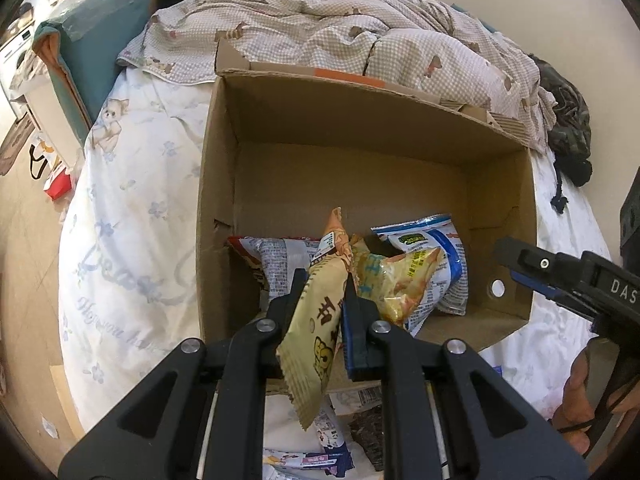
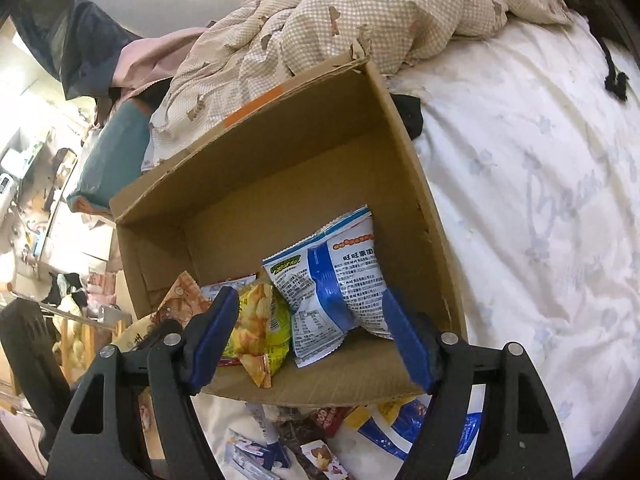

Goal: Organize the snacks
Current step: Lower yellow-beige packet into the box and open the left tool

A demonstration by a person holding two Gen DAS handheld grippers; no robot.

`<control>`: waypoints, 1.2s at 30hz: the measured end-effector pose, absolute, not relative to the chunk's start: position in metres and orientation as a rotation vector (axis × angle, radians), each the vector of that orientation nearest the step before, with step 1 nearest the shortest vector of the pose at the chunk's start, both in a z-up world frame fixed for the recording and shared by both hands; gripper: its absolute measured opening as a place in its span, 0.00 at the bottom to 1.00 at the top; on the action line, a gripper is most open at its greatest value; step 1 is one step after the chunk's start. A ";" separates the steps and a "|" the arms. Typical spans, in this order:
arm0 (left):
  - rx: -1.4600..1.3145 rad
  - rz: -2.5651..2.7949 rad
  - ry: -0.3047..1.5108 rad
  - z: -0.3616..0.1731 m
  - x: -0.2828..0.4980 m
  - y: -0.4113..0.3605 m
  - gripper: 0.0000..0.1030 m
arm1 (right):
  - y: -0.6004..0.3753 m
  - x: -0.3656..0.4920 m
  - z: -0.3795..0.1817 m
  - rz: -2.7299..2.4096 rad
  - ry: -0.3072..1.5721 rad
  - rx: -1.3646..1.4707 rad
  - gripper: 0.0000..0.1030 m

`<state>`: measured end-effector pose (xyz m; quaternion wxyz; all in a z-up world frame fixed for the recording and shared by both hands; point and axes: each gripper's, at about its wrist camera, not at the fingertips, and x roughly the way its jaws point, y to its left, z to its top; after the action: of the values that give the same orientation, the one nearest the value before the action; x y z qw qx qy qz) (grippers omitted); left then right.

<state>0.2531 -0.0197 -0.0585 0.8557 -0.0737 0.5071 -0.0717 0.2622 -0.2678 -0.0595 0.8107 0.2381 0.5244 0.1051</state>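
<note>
The left gripper (image 1: 325, 288) is clamped on a tan packet (image 1: 316, 316), held over the near edge of the box (image 1: 360, 128) on the bed (image 1: 132, 208). The right gripper (image 2: 310, 316) gapes wide, holding nothing (its fingers frame the box). Inside lie a blue-white bag (image 2: 340, 276) and a yellow bag (image 2: 260, 320), near side.

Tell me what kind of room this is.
Most likely a bedroom: a rumpled checked quilt lies on a flower-print bedsheet, with the cardboard box of snacks set on the bed.
</note>
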 end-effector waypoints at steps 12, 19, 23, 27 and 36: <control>-0.215 -0.104 1.008 -0.046 0.250 -0.003 0.79 | -0.270 0.260 -0.053 0.237 1.102 0.494 0.75; -0.213 -0.120 1.029 -0.034 0.240 0.006 0.57 | -0.283 0.250 -0.048 0.219 1.085 0.533 0.75; -0.248 -0.169 1.166 -0.054 0.242 -0.001 0.33 | -0.290 0.246 -0.052 0.217 1.099 0.592 0.75; -0.229 -0.190 1.215 -0.072 0.245 -0.014 0.07 | -0.291 0.244 -0.052 0.212 1.106 0.603 0.75; -0.255 -0.146 1.042 -0.057 0.268 -0.009 0.04 | -0.294 0.244 -0.052 0.209 1.107 0.611 0.75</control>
<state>0.2676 -0.0089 -0.0571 0.8570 -0.1211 0.4960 -0.0694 0.2437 -0.2944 -0.0524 0.8016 0.2851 0.5164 0.0973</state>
